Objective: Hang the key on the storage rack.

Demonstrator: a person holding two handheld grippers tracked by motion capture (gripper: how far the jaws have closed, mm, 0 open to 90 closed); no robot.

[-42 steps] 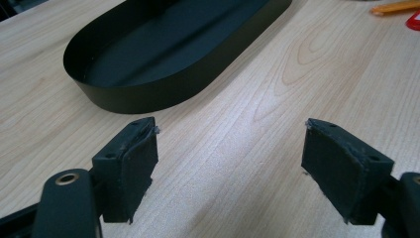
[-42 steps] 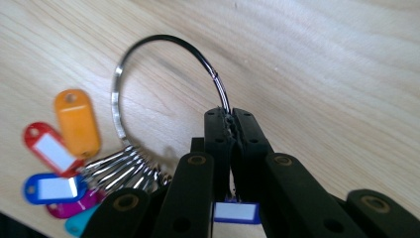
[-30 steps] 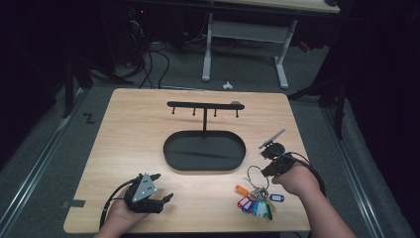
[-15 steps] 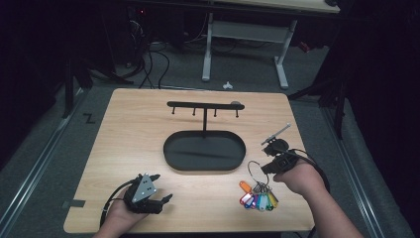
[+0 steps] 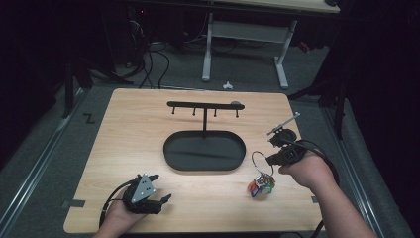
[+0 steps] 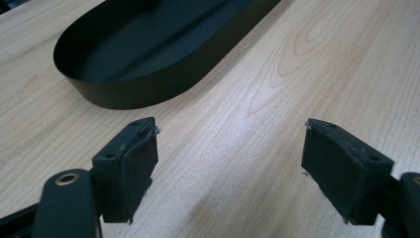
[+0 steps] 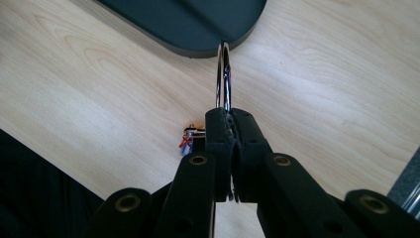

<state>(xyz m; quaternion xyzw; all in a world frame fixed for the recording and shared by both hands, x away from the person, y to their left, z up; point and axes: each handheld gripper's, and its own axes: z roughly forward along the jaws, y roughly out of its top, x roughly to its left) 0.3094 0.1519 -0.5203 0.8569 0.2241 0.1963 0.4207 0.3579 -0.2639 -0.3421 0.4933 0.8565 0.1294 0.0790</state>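
My right gripper [image 5: 270, 159] [image 7: 229, 115] is shut on a large metal key ring [image 5: 258, 161] [image 7: 223, 74], held edge-on above the table. A bunch of keys with coloured tags [image 5: 260, 185] hangs from the ring, just over the wood; a few tags [image 7: 189, 136] peek out beside the jaws. A black oval tray [image 5: 204, 150] [image 6: 148, 54] [image 7: 198, 20] with a hook rack [image 5: 204, 105] on a post stands mid-table, left of the ring. My left gripper [image 5: 159, 194] [image 6: 230, 163] rests open near the front left edge, nothing between its pads.
The wooden table [image 5: 124, 144] ends close behind the right hand. A desk frame [image 5: 242, 44] and cables [image 5: 148, 59] stand on the floor beyond the far edge.
My right gripper has lifted the ring and keys off the table and carried them slightly left, toward the tray. The left gripper has stayed put.
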